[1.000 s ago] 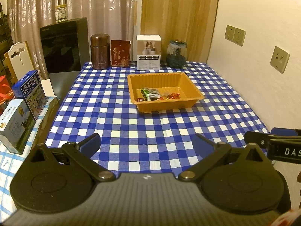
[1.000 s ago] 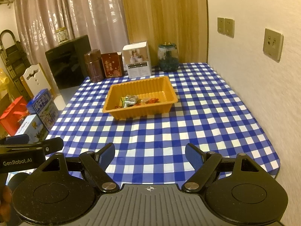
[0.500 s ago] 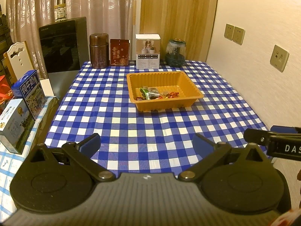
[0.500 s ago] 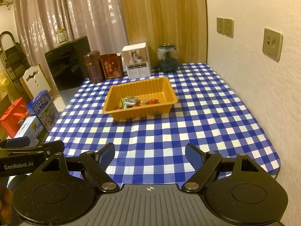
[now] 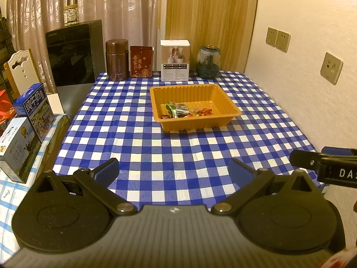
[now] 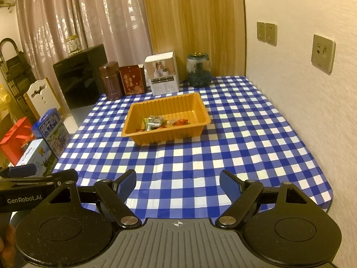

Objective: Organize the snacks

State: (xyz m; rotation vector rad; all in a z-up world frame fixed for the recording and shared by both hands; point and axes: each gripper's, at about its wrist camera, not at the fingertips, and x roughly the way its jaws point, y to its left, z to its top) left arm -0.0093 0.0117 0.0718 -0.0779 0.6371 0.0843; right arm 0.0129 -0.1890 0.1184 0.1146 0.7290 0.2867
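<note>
Left wrist view. Left gripper [image 5: 174, 172]: jaws spread wide, nothing between the blue pads, held above the near part of the table [image 5: 138, 134], which is covered in a blue-and-white check cloth. Orange tray [image 5: 232, 109]: on the cloth past the middle, slightly right of centre, well apart from the gripper. Snacks [image 5: 187, 111]: a small heap of wrapped pieces lying in the near part of the tray. Far edge of table, left to right: brown canister [image 5: 117, 60], dark red packet [image 5: 142, 61], white box [image 5: 175, 60], glass jar [image 5: 208, 61]; all upright, in a row. Left of the table: two milk cartons [image 5: 34, 109] on a lower surface. Right edge: part of the right gripper [image 5: 323, 167], black with white lettering.

Right wrist view. Right gripper [image 6: 177, 185]: jaws wide apart, empty, over the near edge of the cloth. Orange tray [image 6: 133, 131]: past the middle, left of centre, snacks [image 6: 164, 122] gathered along its near wall. The same four items stand behind it at the far edge. Left edge: a finger of the left gripper [image 6: 38, 178], lettered. Right: a pale wall with socket plates [image 6: 323, 53].
</note>
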